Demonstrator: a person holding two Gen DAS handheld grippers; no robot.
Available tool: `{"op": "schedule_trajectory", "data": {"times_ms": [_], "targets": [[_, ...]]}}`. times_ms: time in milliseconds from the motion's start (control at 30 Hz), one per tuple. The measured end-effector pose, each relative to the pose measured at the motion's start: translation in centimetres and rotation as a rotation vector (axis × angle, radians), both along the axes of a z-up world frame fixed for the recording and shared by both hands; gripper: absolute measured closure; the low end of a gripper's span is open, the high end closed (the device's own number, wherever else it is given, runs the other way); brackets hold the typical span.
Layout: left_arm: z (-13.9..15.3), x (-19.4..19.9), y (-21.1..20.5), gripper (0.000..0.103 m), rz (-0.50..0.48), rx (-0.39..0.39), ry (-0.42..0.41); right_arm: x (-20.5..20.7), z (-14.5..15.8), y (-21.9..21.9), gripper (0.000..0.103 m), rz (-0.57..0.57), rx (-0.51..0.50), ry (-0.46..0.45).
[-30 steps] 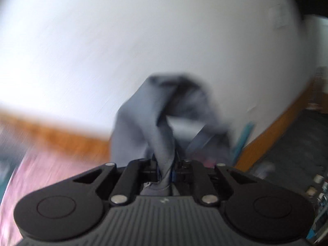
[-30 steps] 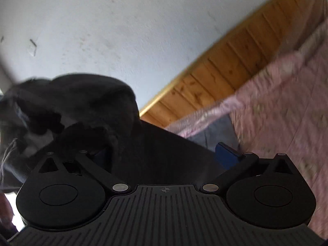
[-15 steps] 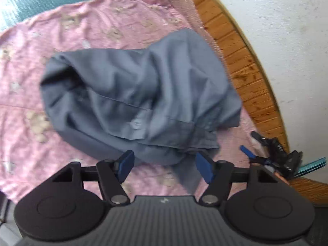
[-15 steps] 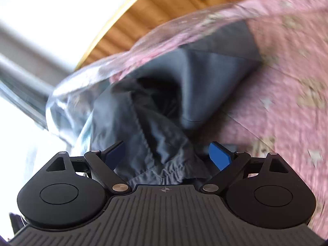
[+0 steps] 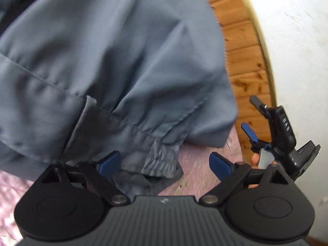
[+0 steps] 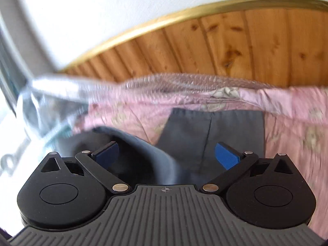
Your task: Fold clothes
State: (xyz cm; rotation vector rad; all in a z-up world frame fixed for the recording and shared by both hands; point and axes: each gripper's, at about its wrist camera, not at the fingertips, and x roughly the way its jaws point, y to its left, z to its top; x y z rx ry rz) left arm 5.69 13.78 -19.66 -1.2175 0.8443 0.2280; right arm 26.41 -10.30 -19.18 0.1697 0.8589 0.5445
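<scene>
Home bedroom: pink patterned bedsheet point(image 6: 287, 110), wood panelling point(image 6: 225, 47) below white wall point(image 6: 102, 10), grey garment point(image 5: 112, 61) on bed.

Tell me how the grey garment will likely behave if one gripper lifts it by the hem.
The grey garment is thin woven cloth lying in soft folds, so it will probably droop and hang, not hold shape. It looks light. Its gathered hem may bunch between the open left gripper fingers.
</scene>
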Motion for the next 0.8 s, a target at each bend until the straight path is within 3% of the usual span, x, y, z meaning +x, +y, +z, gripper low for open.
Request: {"op": "schedule_trajectory", "data": {"times_ms": [100, 133, 167, 200, 233, 267, 433, 500, 567, 633, 733, 800], "targets": [[-1.1, 1.4, 0.0, 0.005, 0.046, -0.029, 0.013, 1.8, -3.3, 2.1, 0.004, 0.16, -0.178, 0.077], [-1.4, 1.8, 0.0, 0.006, 0.061, -0.039, 0.017, 1.8, -4.3, 2.4, 0.026, 0.197, -0.233, 0.089], [-1.8, 2.3, 0.0, 0.017, 0.077, -0.048, 0.021, 1.8, -5.0, 2.3, 0.071, 0.23, -0.251, 0.123], [-2.2, 2.8, 0.0, 0.062, 0.092, -0.058, 0.026, 1.5, -5.1, 1.7, 0.094, 0.249, -0.223, 0.153], [-2.5, 3.2, 0.0, 0.089, 0.107, -0.068, 0.03, 0.8, -4.3, 0.9, 0.094, 0.256, -0.198, 0.133], [-2.2, 3.5, 0.4, 0.103, 0.099, -0.057, 0.026, -0.2, -3.0, 0.1, 0.097, 0.26, -0.185, 0.086], [6.7, 2.0, 4.7, 0.103, -0.057, 0.129, -0.191, -6.2, 7.9, -8.1, 0.101, 0.092, -0.173, -0.195], [10.6, 0.5, 6.3, 0.103, -0.141, 0.165, -0.275, -9.5, 12.4, -12.9, 0.101, -0.018, -0.213, -0.289], [13.0, -1.3, 6.9, 0.103, -0.217, 0.215, -0.284, -13.6, 15.5, -17.3, 0.101, -0.13, -0.319, -0.361], [13.5, -2.9, 6.5, 0.102, -0.282, 0.256, -0.245, -18.0, 15.7, -20.6, 0.1, -0.25, -0.539, -0.387], [10.0, -5.1, 5.4, 0.097, -0.328, 0.203, -0.16, -22.0, 10.1, -26.1, 0.096, -0.487, -0.772, -0.241], [7.0, -6.5, 4.5, 0.079, -0.319, 0.165, -0.097, -23.7, 5.2, -29.3, 0.072, -0.596, -0.848, -0.025]]}}
